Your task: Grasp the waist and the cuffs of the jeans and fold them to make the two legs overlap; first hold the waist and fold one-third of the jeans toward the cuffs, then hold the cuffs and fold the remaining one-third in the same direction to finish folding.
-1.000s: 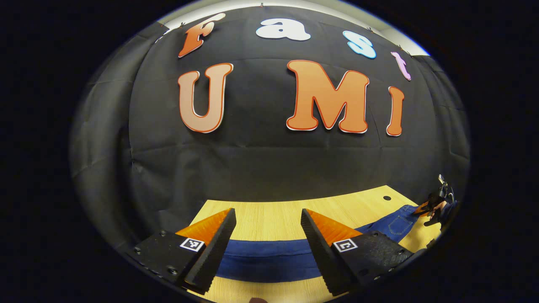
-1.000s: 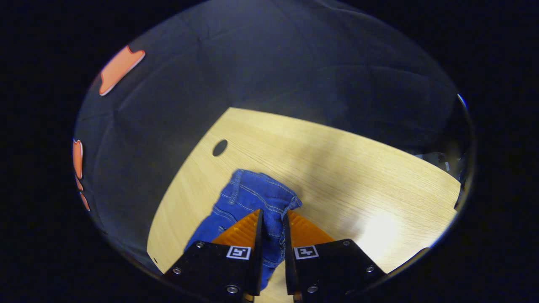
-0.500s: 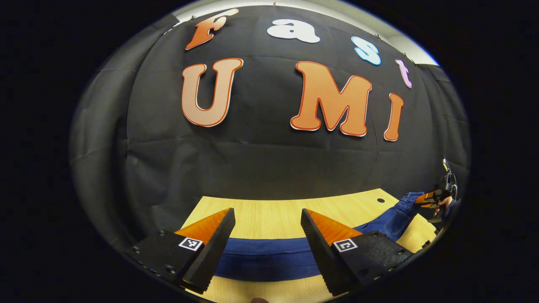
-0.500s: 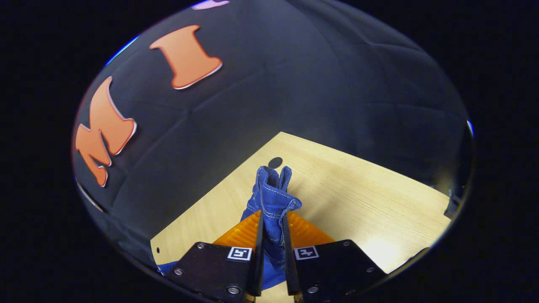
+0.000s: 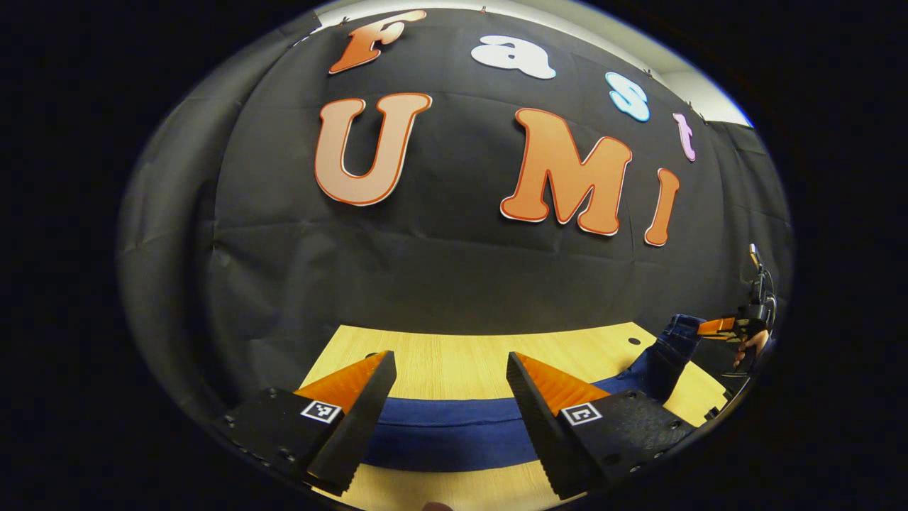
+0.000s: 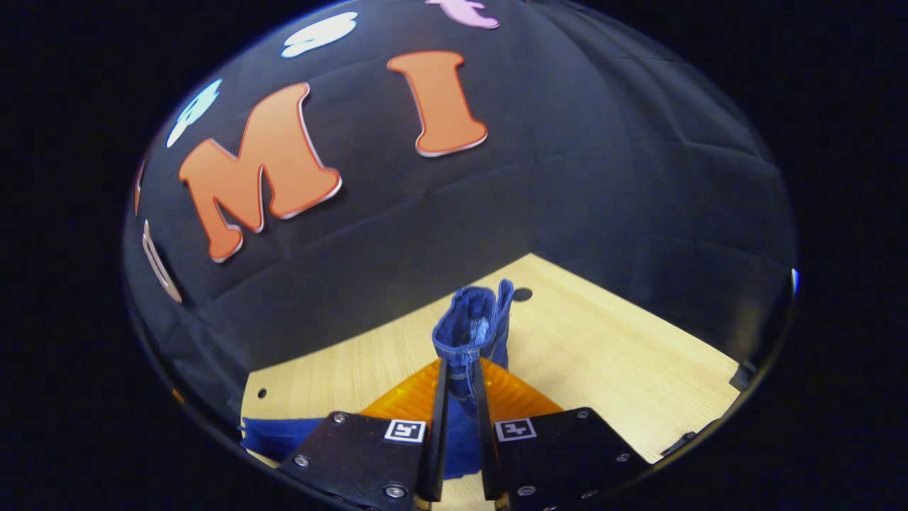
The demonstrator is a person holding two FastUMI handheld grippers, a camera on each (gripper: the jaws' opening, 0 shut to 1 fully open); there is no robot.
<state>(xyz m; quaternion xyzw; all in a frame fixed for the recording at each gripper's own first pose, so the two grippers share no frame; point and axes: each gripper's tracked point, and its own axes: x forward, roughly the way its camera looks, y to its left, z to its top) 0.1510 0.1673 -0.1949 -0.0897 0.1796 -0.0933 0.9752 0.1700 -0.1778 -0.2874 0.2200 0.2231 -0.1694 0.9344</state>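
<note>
Denim jeans clamped between right gripper fingers; left gripper fingers apart above leg.

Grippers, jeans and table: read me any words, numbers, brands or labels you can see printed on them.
None can be read.
Left gripper: a square black-and-white marker on each finger, a pattern, not text.
Right gripper: the same kind of square marker, no text.
Jeans: stitching visible, no legible label or brand.
Table: bare wood grain, no writing.
</note>
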